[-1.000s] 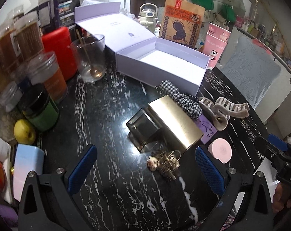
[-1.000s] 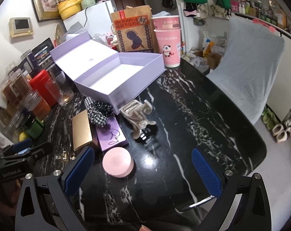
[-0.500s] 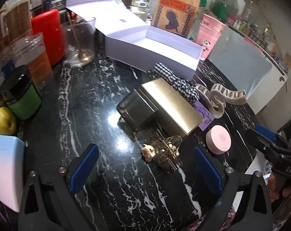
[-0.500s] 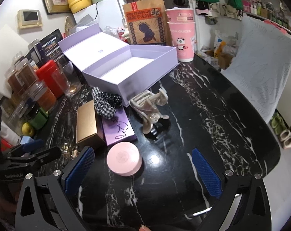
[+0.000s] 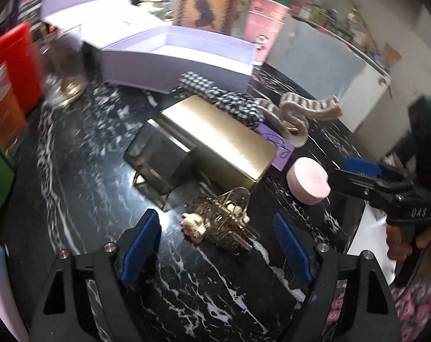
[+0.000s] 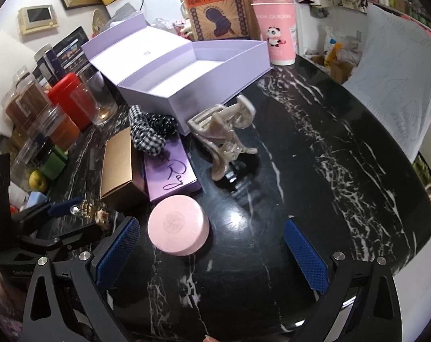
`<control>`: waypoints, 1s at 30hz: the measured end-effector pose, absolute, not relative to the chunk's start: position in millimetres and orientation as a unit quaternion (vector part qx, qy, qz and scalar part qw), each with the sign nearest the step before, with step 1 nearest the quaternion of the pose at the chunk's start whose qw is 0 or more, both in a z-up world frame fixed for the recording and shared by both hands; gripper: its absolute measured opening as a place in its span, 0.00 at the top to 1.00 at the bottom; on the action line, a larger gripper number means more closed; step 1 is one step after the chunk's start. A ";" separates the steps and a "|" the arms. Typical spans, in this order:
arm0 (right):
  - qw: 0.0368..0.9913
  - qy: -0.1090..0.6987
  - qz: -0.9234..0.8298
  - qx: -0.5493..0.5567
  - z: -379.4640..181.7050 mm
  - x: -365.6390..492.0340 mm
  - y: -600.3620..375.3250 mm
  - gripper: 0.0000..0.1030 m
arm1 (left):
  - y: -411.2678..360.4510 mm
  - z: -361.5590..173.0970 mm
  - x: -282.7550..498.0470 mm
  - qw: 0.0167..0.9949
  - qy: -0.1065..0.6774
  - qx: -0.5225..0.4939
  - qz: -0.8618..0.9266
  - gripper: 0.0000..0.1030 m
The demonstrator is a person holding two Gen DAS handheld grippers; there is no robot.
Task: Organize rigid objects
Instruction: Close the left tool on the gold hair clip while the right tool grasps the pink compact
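Note:
A gold metal hair clip (image 5: 227,222) with a small pale charm lies on the black marble table (image 5: 81,171), between the blue pads of my left gripper (image 5: 215,245). Its jaws are closing and the pads stand clear of the clip. Behind it sits a gold box (image 5: 218,139), a checked scrunchie (image 5: 227,99), a beige claw clip (image 5: 301,114) and a pink round tin (image 5: 309,181). My right gripper (image 6: 212,250) is open, low over the table, with the pink tin (image 6: 178,232) just inside its left pad. An open lilac box (image 6: 192,71) stands at the back.
Jars, a red canister (image 6: 73,99) and a glass (image 6: 101,102) line the table's left side. A brown paper bag (image 6: 215,8) and pink cups (image 6: 275,25) stand behind the lilac box. A purple flat box (image 6: 170,171) lies beside the gold one. A covered chair (image 6: 400,71) is at the right.
Both grippers have sunk toward the table. The left gripper's jaws have narrowed around the gold hair clip. The pink tin has come closer to the right gripper's left pad.

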State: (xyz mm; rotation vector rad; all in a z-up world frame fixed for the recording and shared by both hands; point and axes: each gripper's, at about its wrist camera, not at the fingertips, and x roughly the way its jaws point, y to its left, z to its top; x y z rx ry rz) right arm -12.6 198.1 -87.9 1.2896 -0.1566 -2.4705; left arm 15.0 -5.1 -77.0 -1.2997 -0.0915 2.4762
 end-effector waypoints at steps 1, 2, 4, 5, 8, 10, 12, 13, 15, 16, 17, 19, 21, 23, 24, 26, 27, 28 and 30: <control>0.177 -0.053 -0.871 0.456 -88.4 -13.1 196.8 0.00 | -2.6 -76.8 15.0 0.183 -0.021 -0.455 0.871 0.20; 0.179 -0.052 -0.870 0.456 -88.8 -13.9 195.3 0.00 | -2.0 -76.5 14.5 0.189 -0.015 -0.454 0.870 0.20; 0.182 -0.048 -0.869 0.458 -89.9 -15.7 193.0 0.00 | -0.4 -77.9 13.6 0.204 -0.005 -0.457 0.866 0.20; 0.183 -0.045 -0.868 0.459 -90.6 -16.5 191.8 0.00 | -0.3 -79.2 12.5 0.209 -0.002 -0.458 0.864 0.20; 0.191 -0.034 -0.865 0.462 -93.7 -18.1 186.9 0.00 | -3.0 -82.2 9.1 0.216 0.001 -0.457 0.863 0.20; 0.196 -0.026 -0.863 0.464 -96.1 -19.0 183.0 0.00 | -4.4 -82.6 7.3 0.223 0.007 -0.455 0.862 0.20; 0.201 -0.021 -0.862 0.464 -97.6 -19.1 179.7 0.00 | -5.2 -83.5 6.4 0.230 0.011 -0.449 0.864 0.20; 0.203 -0.018 -0.861 0.465 -99.0 -19.5 177.8 0.00 | -5.4 -83.7 6.1 0.234 0.012 -0.446 0.864 0.20; 0.207 -0.015 -0.860 0.465 -100.5 -20.4 175.4 0.00 | -6.6 -83.6 6.9 0.244 0.012 -0.439 0.865 0.29; 0.209 -0.015 -0.860 0.466 -101.3 -21.0 174.4 0.00 | -9.3 -82.8 6.9 0.245 0.005 -0.436 0.866 0.36; 0.211 -0.014 -0.860 0.465 -101.8 -21.7 173.6 0.00 | -10.1 -83.5 3.7 0.247 0.001 -0.437 0.865 0.36; 0.210 -0.012 -0.861 0.463 -102.6 -22.8 173.0 0.01 | -12.0 -83.3 4.0 0.252 0.000 -0.436 0.864 0.39; 0.208 -0.006 -0.863 0.460 -102.8 -23.1 171.2 0.01 | -8.8 -83.4 6.6 0.255 0.012 -0.434 0.864 0.39; 0.207 0.003 -0.865 0.458 -103.0 -22.5 169.6 0.04 | -5.7 -83.4 10.3 0.253 0.029 -0.432 0.865 0.39; 0.208 0.006 -0.865 0.456 -103.1 -22.7 168.8 0.05 | -4.7 -83.3 12.3 0.252 0.035 -0.432 0.865 0.39; 0.208 0.012 -0.867 0.453 -103.2 -22.4 166.7 0.07 | -2.7 -83.4 13.7 0.244 0.044 -0.429 0.868 0.46; 0.208 0.015 -0.867 0.452 -103.4 -22.1 166.0 0.08 | -2.9 -83.1 14.8 0.238 0.044 -0.427 0.871 0.48; 0.207 0.018 -0.868 0.451 -103.4 -22.1 165.2 0.09 | -3.7 -82.5 16.9 0.235 0.042 -0.424 0.874 0.48; 0.207 0.021 -0.869 0.448 -103.2 -20.9 164.9 0.13 | -5.6 -82.4 17.9 0.231 0.034 -0.422 0.876 0.49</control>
